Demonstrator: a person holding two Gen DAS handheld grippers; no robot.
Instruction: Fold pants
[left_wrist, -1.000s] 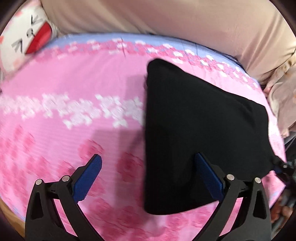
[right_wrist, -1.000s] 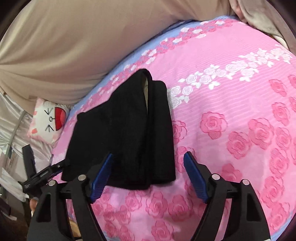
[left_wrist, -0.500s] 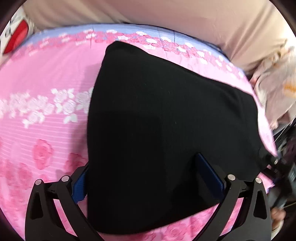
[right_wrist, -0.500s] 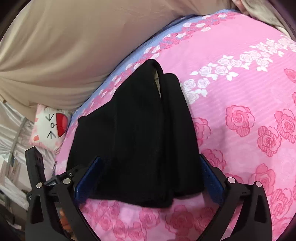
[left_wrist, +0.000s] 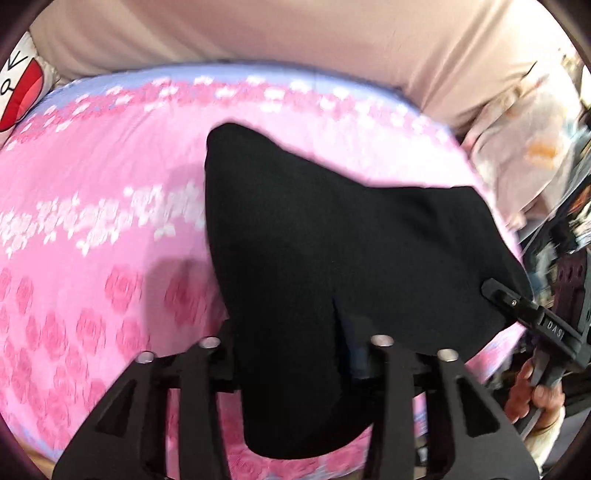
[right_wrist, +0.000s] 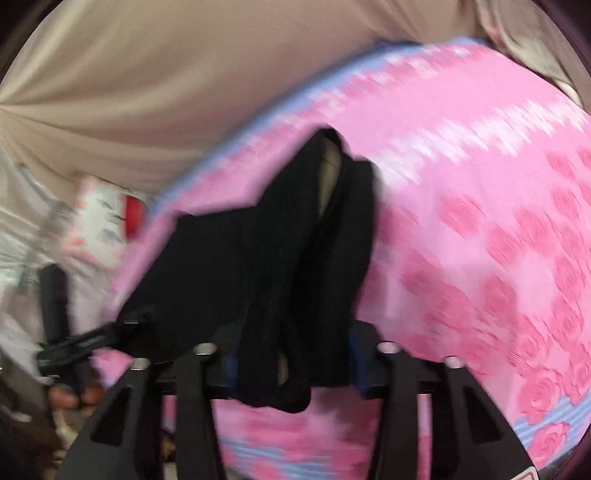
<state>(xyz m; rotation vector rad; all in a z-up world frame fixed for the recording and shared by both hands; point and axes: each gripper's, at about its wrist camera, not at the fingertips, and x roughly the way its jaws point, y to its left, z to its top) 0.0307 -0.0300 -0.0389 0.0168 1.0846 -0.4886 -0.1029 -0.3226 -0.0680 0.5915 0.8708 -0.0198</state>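
Left wrist view: the black, partly folded knit pants (left_wrist: 332, 258) are seen lying on the pink rose-printed bed sheet (left_wrist: 92, 258), toward its right near edge, with their near hem now gathered between the jaws of the left gripper (left_wrist: 295, 369). Its jaws have just been closing and are pinched on the cloth. The right gripper (right_wrist: 291, 369) has likewise just been closing and is clamped on a bunched fold at the pants' other near corner. Both near corners being secured, a lift toward the far end is judged ready. Earlier, both grippers stood spread, nothing held
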